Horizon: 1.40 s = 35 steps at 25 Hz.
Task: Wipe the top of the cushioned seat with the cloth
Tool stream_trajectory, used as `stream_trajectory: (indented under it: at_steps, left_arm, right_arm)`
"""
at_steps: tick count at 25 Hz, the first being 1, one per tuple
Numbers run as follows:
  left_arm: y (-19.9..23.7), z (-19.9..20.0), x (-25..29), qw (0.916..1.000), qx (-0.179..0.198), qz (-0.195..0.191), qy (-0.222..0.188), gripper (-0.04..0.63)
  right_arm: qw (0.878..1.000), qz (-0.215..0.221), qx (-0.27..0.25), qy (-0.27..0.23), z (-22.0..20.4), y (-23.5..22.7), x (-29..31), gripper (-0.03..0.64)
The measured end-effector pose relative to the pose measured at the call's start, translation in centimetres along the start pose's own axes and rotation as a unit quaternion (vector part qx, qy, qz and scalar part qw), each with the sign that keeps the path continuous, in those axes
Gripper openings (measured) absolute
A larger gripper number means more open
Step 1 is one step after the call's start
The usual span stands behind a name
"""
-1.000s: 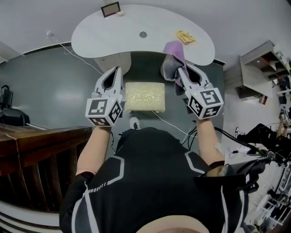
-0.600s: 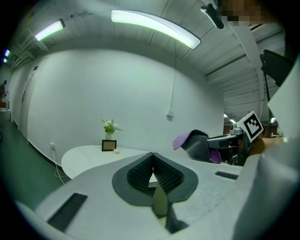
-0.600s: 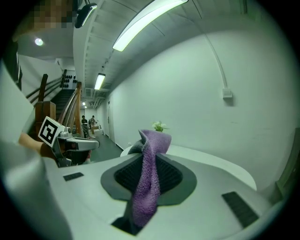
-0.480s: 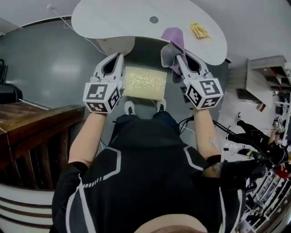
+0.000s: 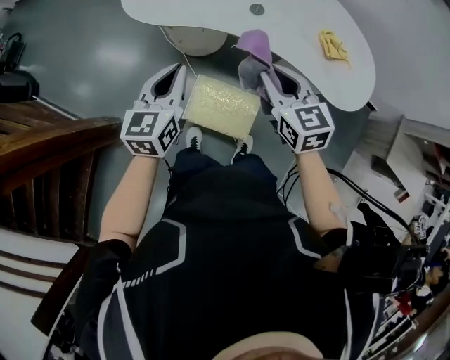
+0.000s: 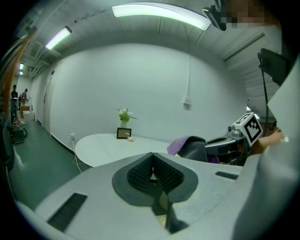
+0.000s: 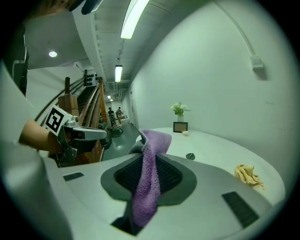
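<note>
Cloth [image 5: 254, 48] near cushioned seat [image 5: 219, 107]
Right gripper [image 5: 271, 76] clamped on it; left gripper [image 5: 172, 74] closed, empty; white worktop [image 5: 302, 21] cropped at top.

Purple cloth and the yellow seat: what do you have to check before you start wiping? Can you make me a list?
1. Cloth held tight in the right tool: ok, its jaws are shut on the cloth.
2. Left tool empty: ok, its jaws are together with nothing between them.
3. Top of the seat free of things: ok, nothing lies on it.
4. Cloth over the seat: not ok, in the head view it is off to the seat's right side.
5. Left tool out of the wiping path: cannot tell. It is by the seat's left edge, but its height is unclear.
</note>
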<state>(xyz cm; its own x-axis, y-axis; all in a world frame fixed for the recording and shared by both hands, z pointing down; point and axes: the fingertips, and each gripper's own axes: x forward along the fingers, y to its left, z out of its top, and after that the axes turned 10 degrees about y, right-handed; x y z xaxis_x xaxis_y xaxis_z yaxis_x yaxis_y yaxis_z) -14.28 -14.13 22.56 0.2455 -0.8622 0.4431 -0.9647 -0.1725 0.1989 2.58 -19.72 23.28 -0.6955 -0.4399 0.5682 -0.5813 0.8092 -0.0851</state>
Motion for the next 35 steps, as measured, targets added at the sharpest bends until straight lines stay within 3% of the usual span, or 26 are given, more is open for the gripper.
stream_trajectory:
  at_steps: [3,9,14,17,22,35]
  left_arm:
    - [-0.4,-1.2,0.7,0.9993,-0.034,0.002,-0.013,0.005]
    - [1.5,-5.8,1.9,0.9975,-0.049,0.046,0.023,0.005]
    - [3.9,-9.2,3.5,0.9947,-0.084,0.043,0.041,0.005]
    - [5.5,-11.0,4.7,0.9945,-0.078,0.047,0.053,0.005]
    - [7.9,-15.3,6.6,0.9916,-0.069,0.065,0.088,0.005]
    - [11.7,-24.5,12.1,0.9843,-0.065,0.032,0.161,0.005]
  right_arm:
    - [0.999,0.035,-0.027,0.024,-1.8,-0.2,2.2,0.083]
    - [0.993,0.076,-0.057,0.072,-4.7,1.3,7.1,0.083]
    - [0.989,0.070,-0.082,0.100,-7.2,2.4,11.4,0.083]
    - [0.987,0.061,-0.086,0.122,-8.9,2.4,14.3,0.083]
    - [0.986,0.056,-0.054,0.149,-12.3,2.8,18.4,0.083]
    - [0.976,0.017,0.045,0.211,-22.8,4.4,29.4,0.083]
